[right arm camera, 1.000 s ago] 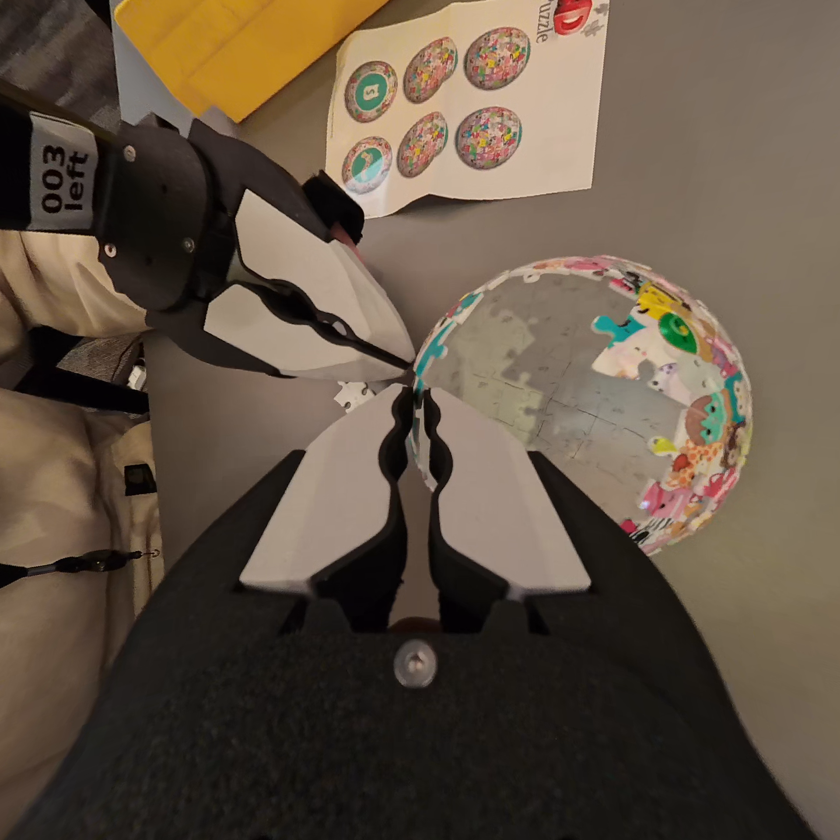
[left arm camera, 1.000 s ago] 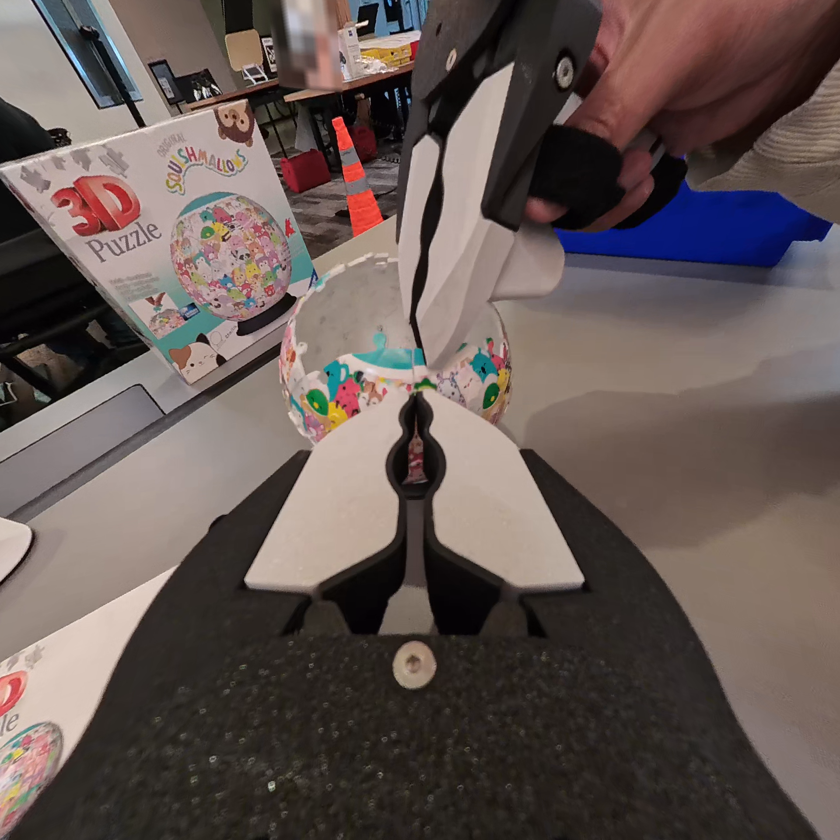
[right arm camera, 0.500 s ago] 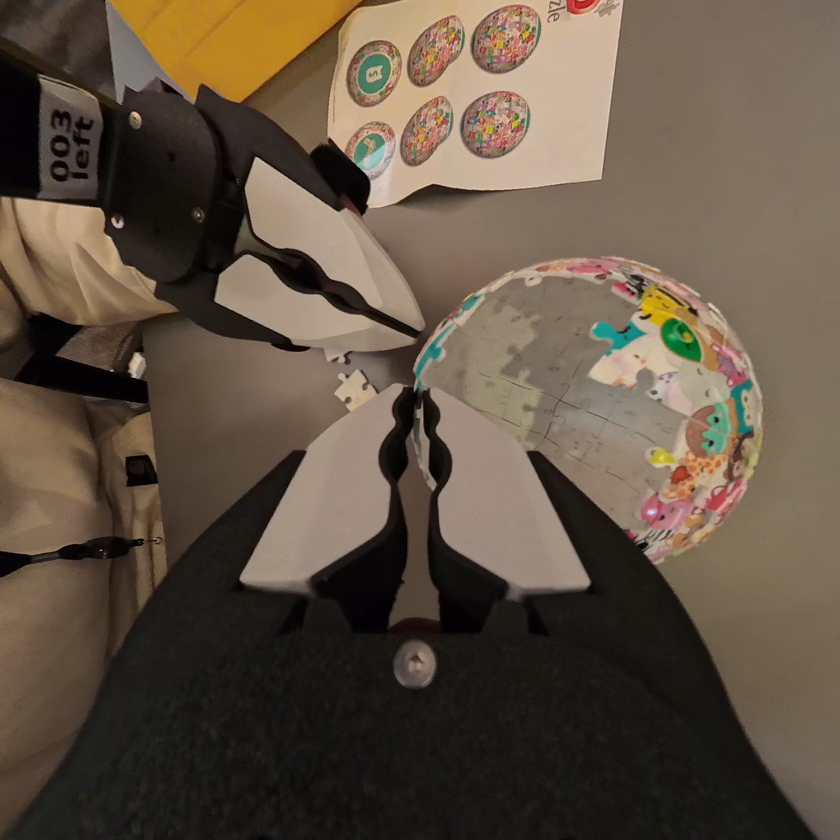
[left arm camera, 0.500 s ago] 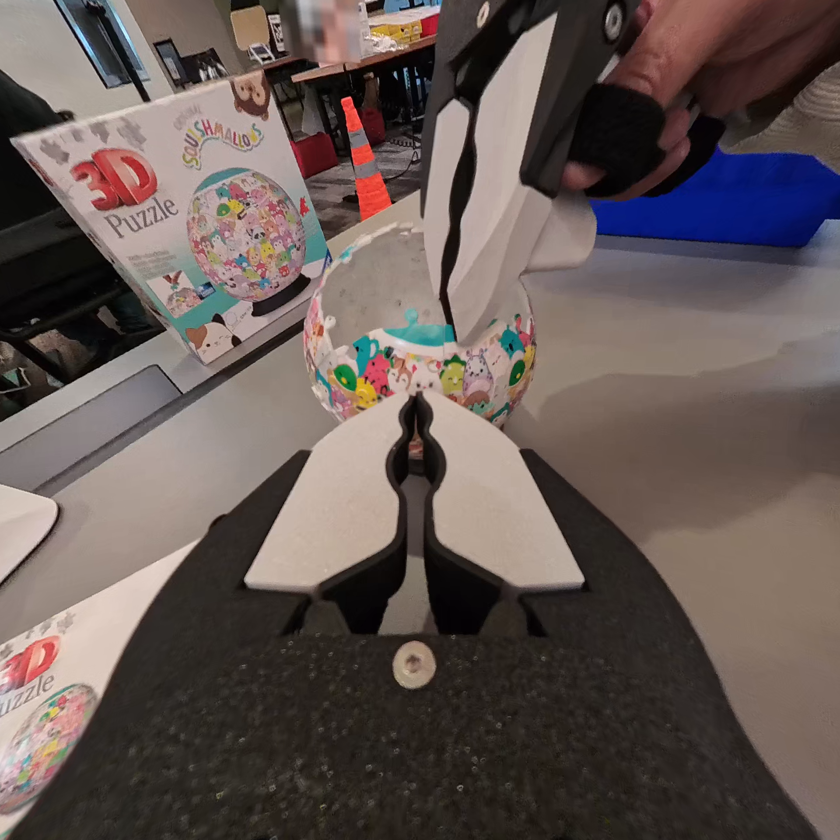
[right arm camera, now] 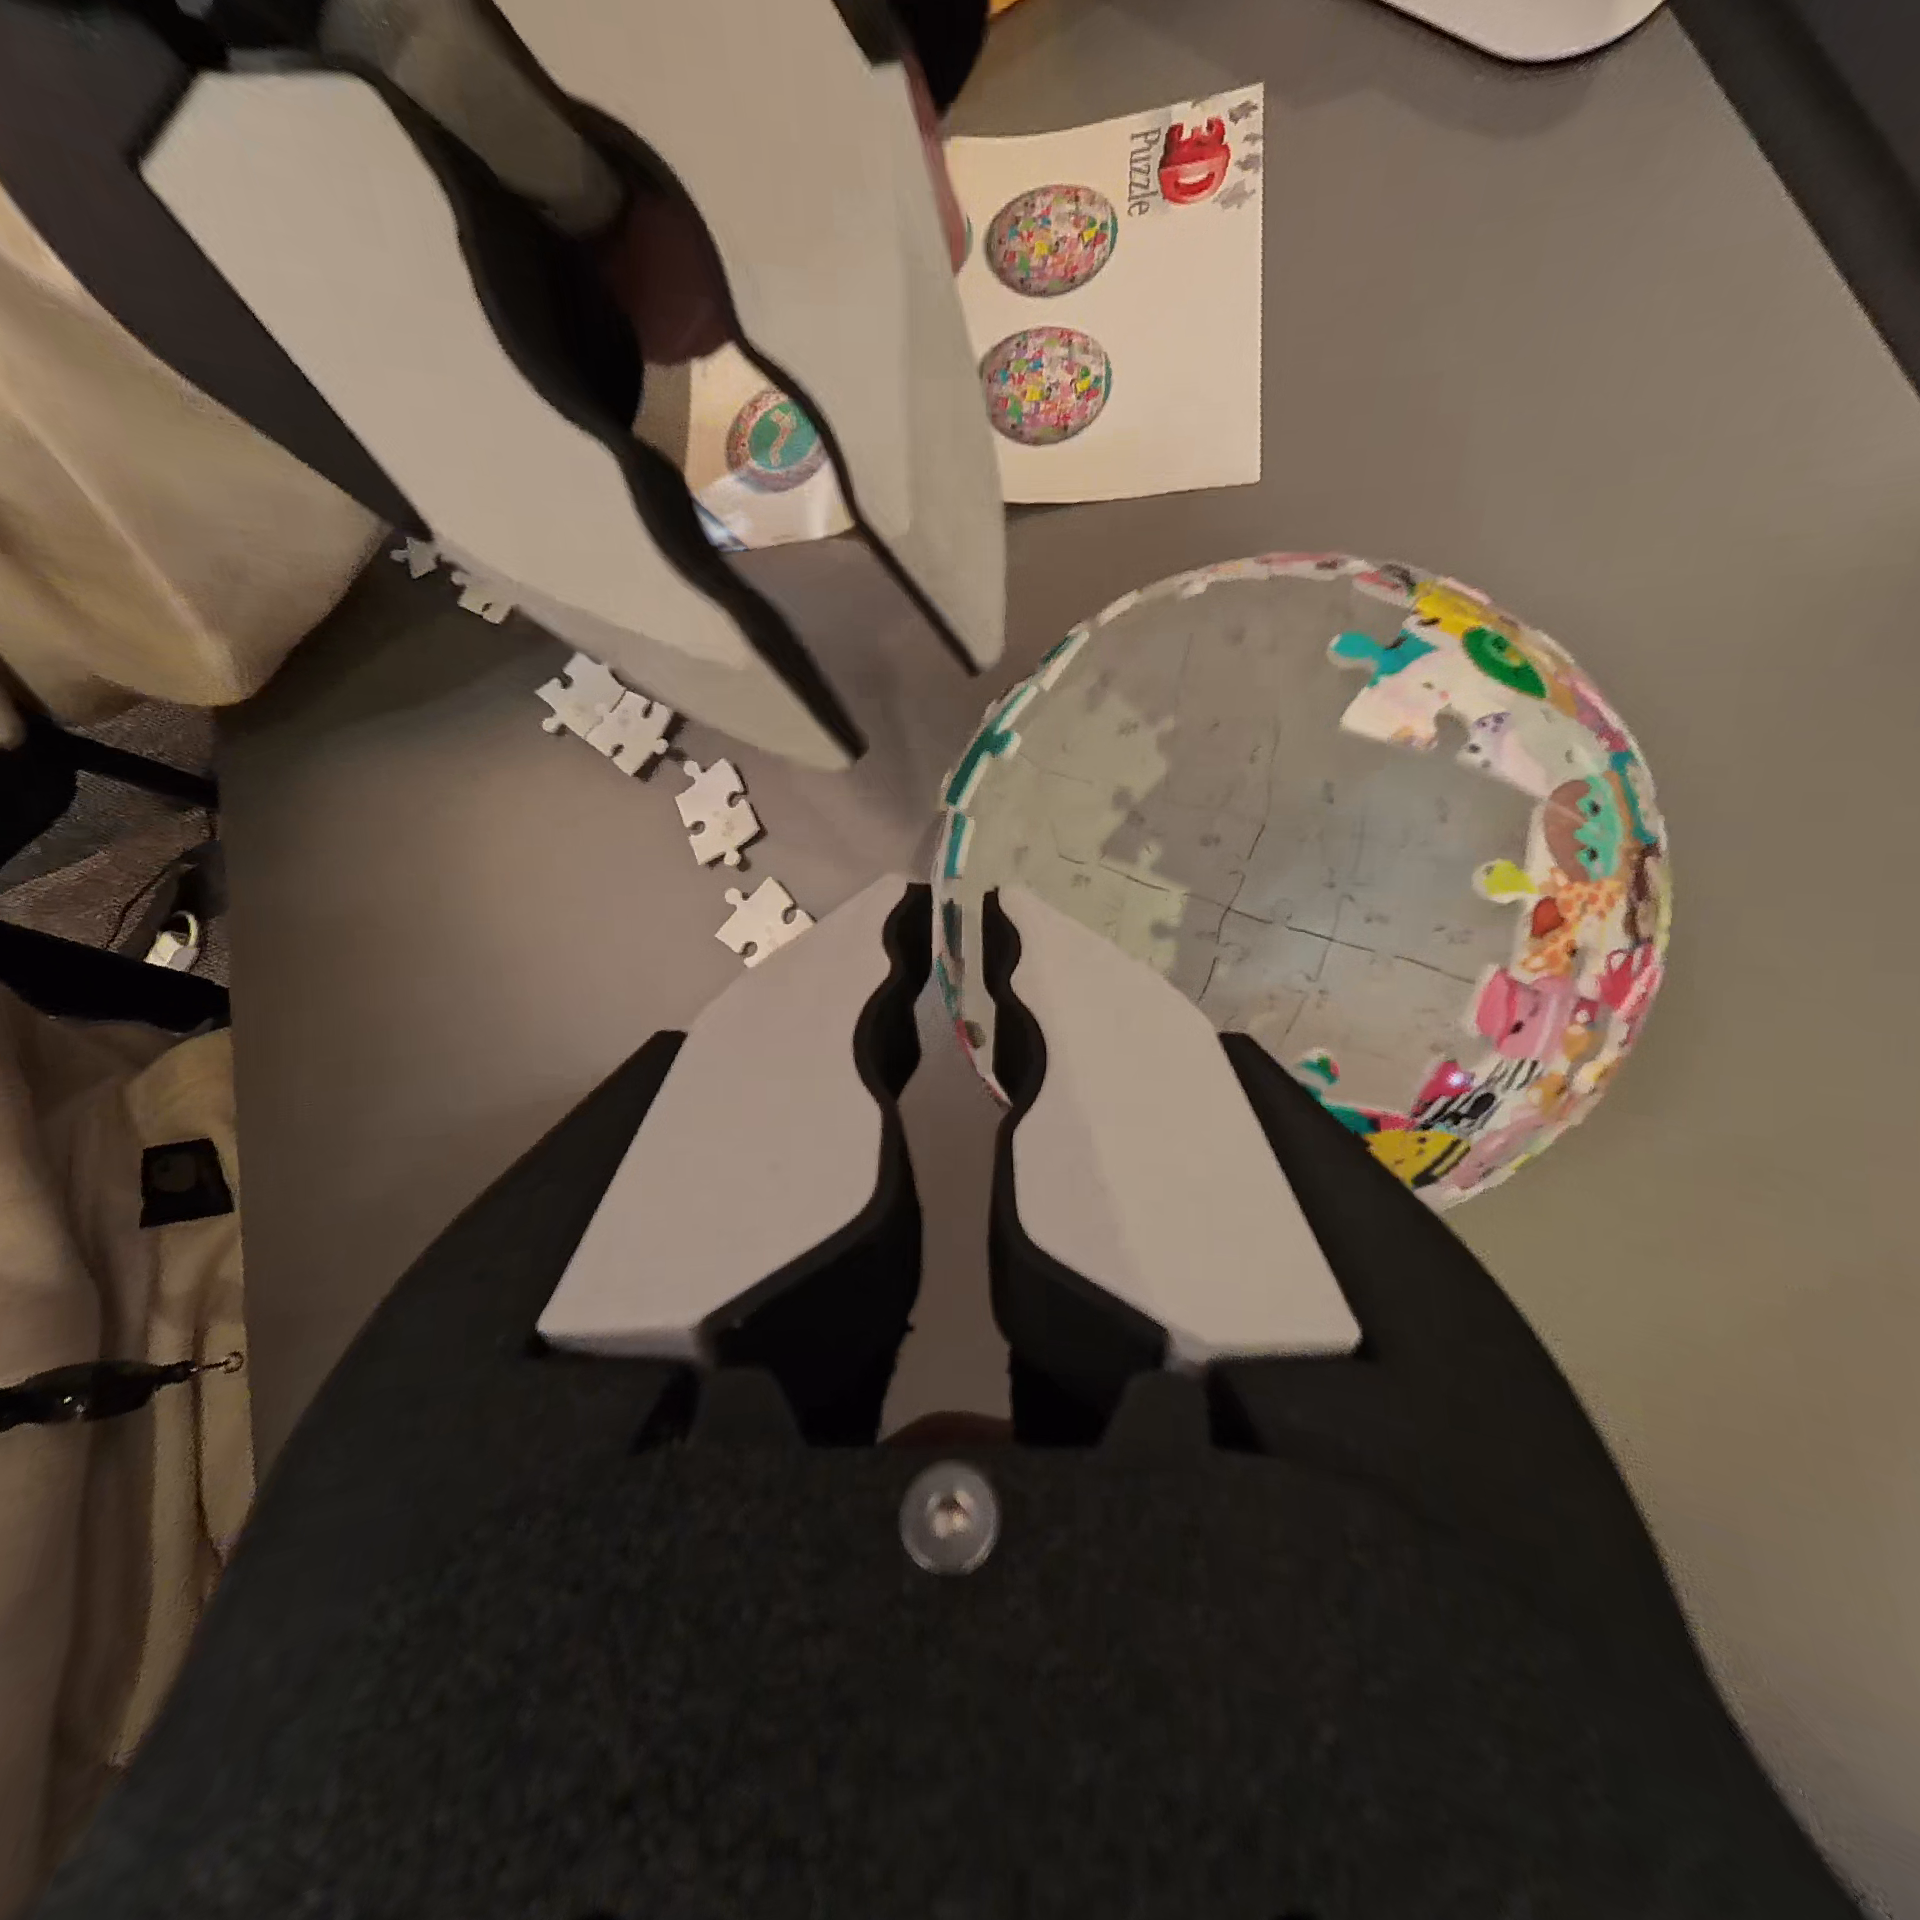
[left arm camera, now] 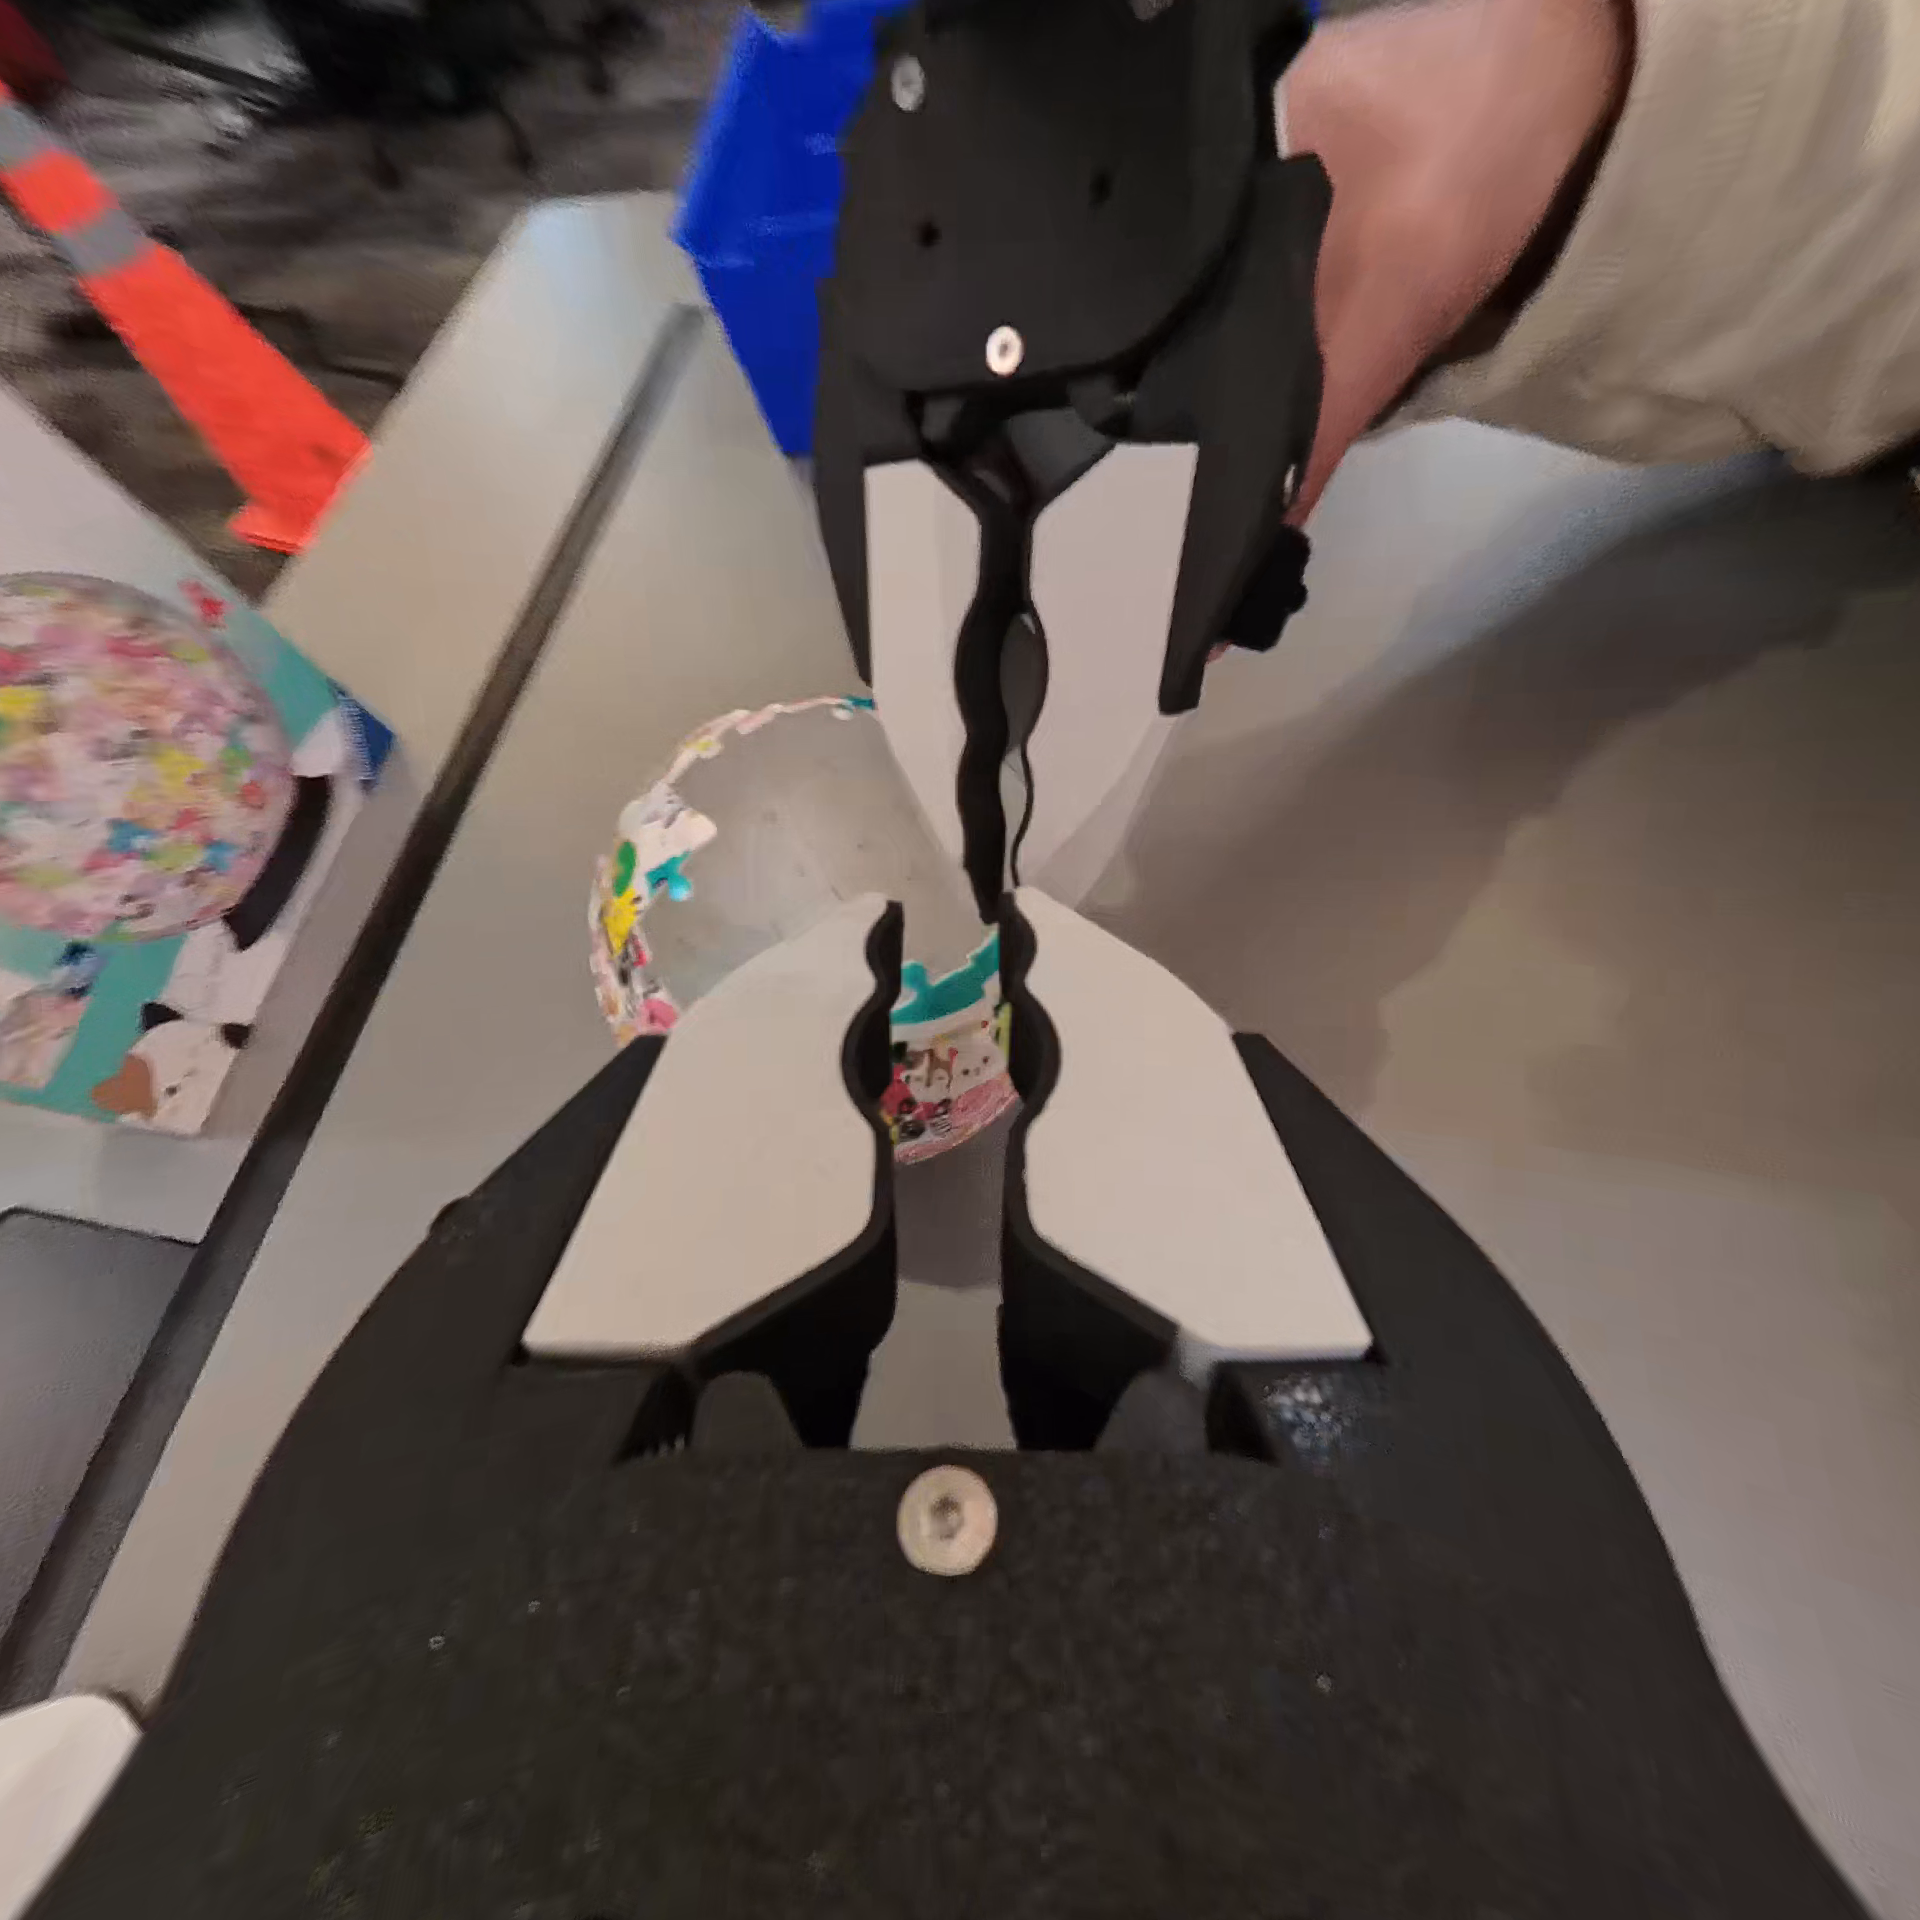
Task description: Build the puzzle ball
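Note:
The half-built puzzle ball (right arm camera: 1299,862) is an open bowl with a colourful outside and a grey inside, and it rests on the grey table. My right gripper (right arm camera: 948,899) is shut on its near rim. In the left wrist view the right gripper (left arm camera: 992,894) comes down from above onto the ball (left arm camera: 790,831). My left gripper (left arm camera: 945,914) is open and empty, close to the ball's rim, and the ball shows through its gap. In the right wrist view the left gripper (right arm camera: 914,707) hovers just left of the ball. Loose white puzzle pieces (right arm camera: 717,810) lie under it.
The puzzle box (left arm camera: 125,810) stands at the far left. An orange cone (left arm camera: 187,332) and a blue bin (left arm camera: 769,208) are beyond the table. An instruction sheet (right arm camera: 1122,312) lies behind the ball. A person's beige clothing (right arm camera: 104,1143) is at the left edge. One gripper's finger ends stand about 4 cm off the other's.
My left gripper has opened and swung round to face the right gripper; the small piece seen between its fingers is gone. The right gripper still holds the ball's rim.

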The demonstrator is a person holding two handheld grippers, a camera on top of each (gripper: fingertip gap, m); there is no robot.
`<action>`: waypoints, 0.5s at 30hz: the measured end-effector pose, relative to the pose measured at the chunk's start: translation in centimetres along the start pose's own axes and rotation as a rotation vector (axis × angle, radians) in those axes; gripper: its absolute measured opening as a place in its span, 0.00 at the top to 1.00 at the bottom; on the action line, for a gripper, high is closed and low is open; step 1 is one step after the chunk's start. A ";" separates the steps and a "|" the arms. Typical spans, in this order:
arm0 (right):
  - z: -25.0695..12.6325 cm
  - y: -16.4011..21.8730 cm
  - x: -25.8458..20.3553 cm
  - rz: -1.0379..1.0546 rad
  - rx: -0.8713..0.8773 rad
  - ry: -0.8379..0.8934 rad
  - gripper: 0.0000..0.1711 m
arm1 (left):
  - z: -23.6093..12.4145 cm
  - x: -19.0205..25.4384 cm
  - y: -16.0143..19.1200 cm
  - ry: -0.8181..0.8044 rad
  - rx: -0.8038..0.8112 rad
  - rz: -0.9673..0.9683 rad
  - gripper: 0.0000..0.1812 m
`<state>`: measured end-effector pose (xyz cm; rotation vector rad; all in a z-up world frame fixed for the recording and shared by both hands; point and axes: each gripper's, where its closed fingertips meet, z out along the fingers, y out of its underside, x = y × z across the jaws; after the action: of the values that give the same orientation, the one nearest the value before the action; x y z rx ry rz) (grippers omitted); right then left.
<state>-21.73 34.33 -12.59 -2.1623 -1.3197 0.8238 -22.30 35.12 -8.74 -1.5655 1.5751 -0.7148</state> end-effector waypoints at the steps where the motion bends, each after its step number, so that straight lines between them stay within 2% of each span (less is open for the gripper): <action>1: 0.1 0.1 0.0 -0.001 0.004 0.009 0.95 | 0.2 -0.3 0.1 0.019 -0.026 0.009 0.91; 6: 0.3 0.1 -0.1 -0.007 0.039 0.031 0.96 | 1.2 -1.2 2.4 0.076 -0.158 0.054 0.90; 10: 0.5 0.3 -0.1 -0.003 0.041 0.032 0.96 | 1.1 -0.9 2.3 0.117 -0.161 0.079 0.90; 15: 0.6 0.5 -0.1 0.006 0.031 0.027 0.97 | 1.7 -0.5 2.8 0.167 -0.197 0.085 0.86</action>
<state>-21.88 34.12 -13.36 -2.1472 -1.2801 0.8096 -22.42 36.12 -11.93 -1.6008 1.8723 -0.6752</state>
